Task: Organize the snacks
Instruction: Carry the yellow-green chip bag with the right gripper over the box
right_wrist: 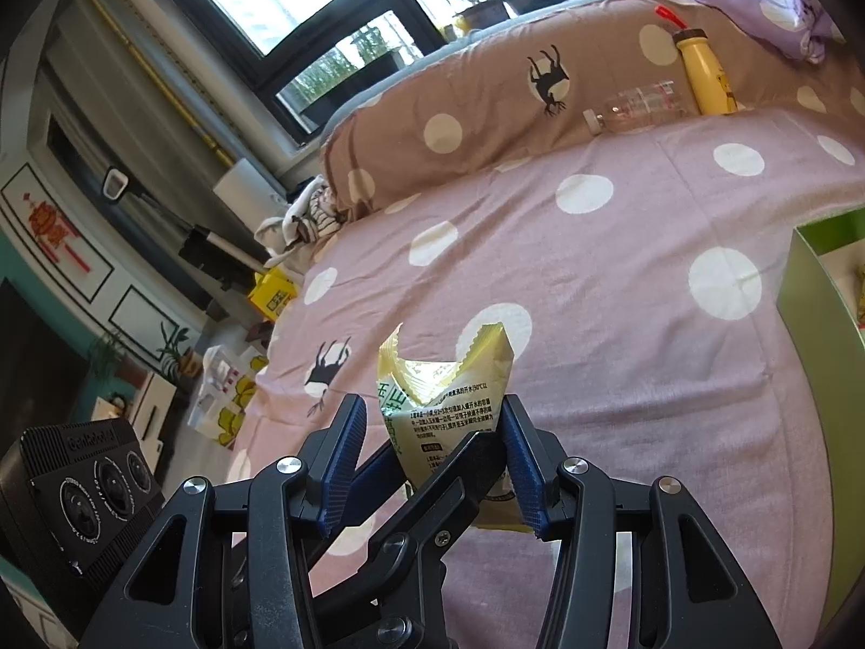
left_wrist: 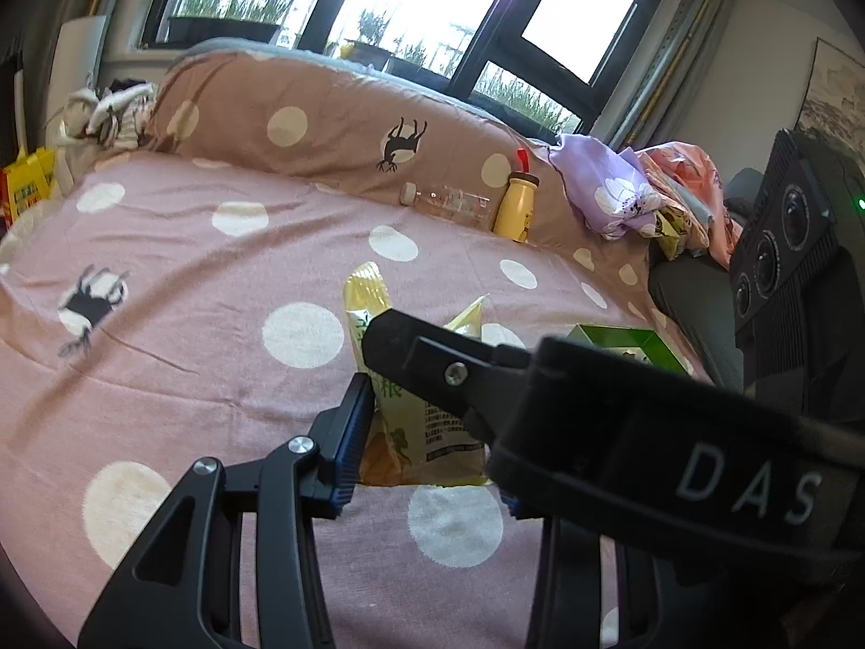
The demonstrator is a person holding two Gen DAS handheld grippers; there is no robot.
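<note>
Snack packet (right_wrist: 448, 416): light, crinkly, crush-prone; grip the sealed edges. Both claws, left claw (left_wrist: 427, 422) and right claw (right_wrist: 432, 465), clamp it above the bed (left_wrist: 216, 324).

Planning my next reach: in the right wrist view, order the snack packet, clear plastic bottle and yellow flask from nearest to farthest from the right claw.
1. Snack packet, between the right claw's pads.
2. Clear plastic bottle, lying against the pillow.
3. Yellow flask, just beyond, upper right.

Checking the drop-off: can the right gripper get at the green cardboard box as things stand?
Probably yes: the green cardboard box stands open just beside the right gripper, only bare pink bedspread between. But the left gripper also clamps the yellow snack packet and must release.
</note>
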